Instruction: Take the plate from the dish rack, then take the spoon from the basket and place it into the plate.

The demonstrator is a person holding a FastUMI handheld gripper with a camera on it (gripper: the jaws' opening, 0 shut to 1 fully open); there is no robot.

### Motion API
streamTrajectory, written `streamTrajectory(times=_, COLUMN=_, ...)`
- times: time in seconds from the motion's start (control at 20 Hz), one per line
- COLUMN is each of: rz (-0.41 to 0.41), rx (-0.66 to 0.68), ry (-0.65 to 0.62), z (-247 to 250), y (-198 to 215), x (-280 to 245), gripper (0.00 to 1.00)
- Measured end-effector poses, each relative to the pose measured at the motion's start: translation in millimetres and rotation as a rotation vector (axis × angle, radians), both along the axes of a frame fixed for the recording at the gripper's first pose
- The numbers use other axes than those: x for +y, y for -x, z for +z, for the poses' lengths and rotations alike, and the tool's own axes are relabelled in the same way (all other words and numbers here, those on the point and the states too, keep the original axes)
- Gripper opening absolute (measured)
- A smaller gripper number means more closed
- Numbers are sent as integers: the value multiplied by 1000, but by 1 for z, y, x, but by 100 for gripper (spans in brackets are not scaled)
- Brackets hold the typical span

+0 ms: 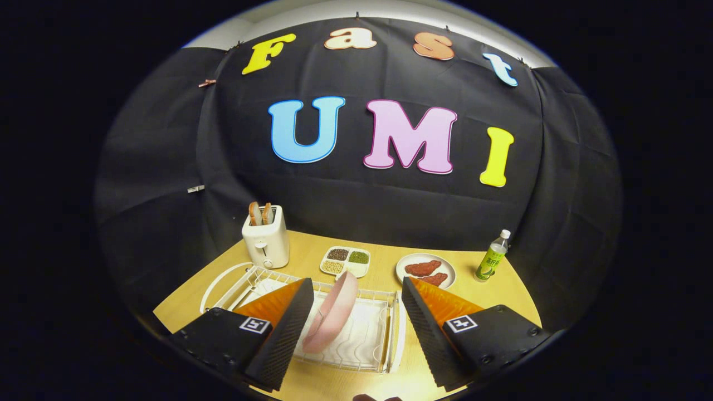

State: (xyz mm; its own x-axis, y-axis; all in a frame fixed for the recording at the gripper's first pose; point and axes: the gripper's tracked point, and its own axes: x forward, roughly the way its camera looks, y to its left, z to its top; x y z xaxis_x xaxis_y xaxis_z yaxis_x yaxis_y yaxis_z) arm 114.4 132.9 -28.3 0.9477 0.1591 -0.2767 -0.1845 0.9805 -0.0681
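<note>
Pink round plate (333, 318) on edge in white wire dish rack (384, 334), between spread fingers of hand-held gripper (350, 334).

No word, brand or number can be read anywhere. The bottle (492, 257) at the right of the frame, near the desk's (390, 384) far edge, wears a green label whose print is too small to make out. Each finger of the hand-held gripper (356, 340), low in the frame, carries a small square black-and-white marker pattern, not lettering.
</note>
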Motion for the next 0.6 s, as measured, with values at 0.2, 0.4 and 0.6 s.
streamTrajectory(times=0.2, rz=-48, rx=127, ry=24, z=-42, y=-35, x=9, gripper=98)
streamTrajectory(times=0.4, rz=-146, rx=269, ry=15, z=-84, y=-54, x=3, gripper=93)
streamTrajectory(times=0.6, rz=-209, rx=410, ry=-61, z=-117, y=-62, x=4, gripper=72)
